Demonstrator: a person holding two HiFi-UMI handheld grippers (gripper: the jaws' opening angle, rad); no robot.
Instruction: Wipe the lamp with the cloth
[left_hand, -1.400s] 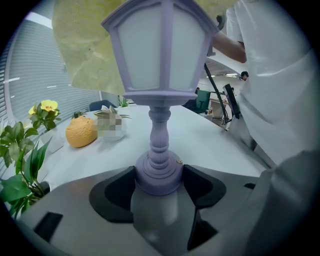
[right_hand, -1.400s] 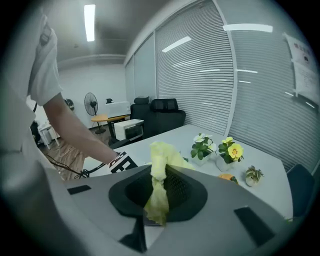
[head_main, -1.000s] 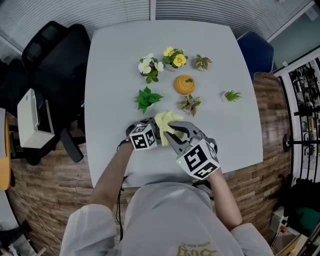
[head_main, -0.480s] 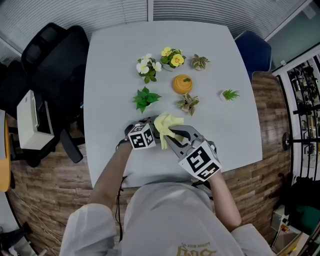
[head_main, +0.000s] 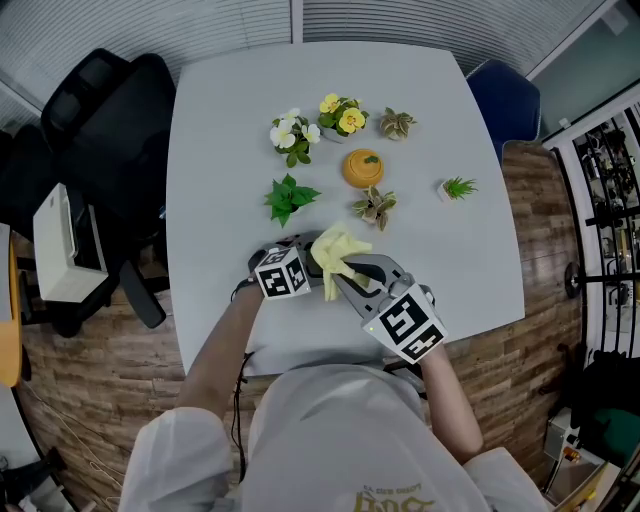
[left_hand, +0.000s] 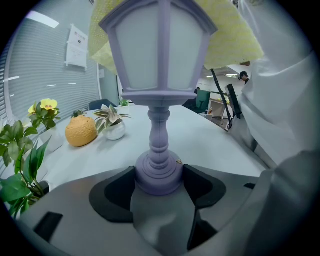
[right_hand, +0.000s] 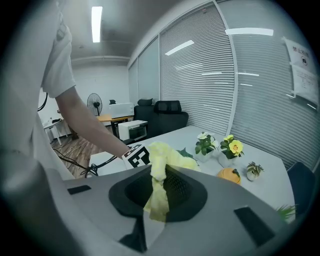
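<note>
Left gripper (left_hand: 159, 181) clamps lamp (left_hand: 160, 50) base, lower centre; right gripper (right_hand: 158, 196) pinches cloth (right_hand: 163, 156). We judge: brace base firmly, sweep cloth lightly over shade.

You wear a white short-sleeved shirt (head_main: 330, 420) with small yellow lettering (head_main: 385, 497) low on the front, and your forearms are bare. Your left gripper (head_main: 306, 247) and right gripper (head_main: 345, 275) share smooth grey shells and black jaw linings (left_hand: 107, 195). Each carries a white cube (head_main: 283, 273) printed with black square markers. A thin black cable (head_main: 239, 410) trails beside your left forearm (head_main: 225, 340).
</note>
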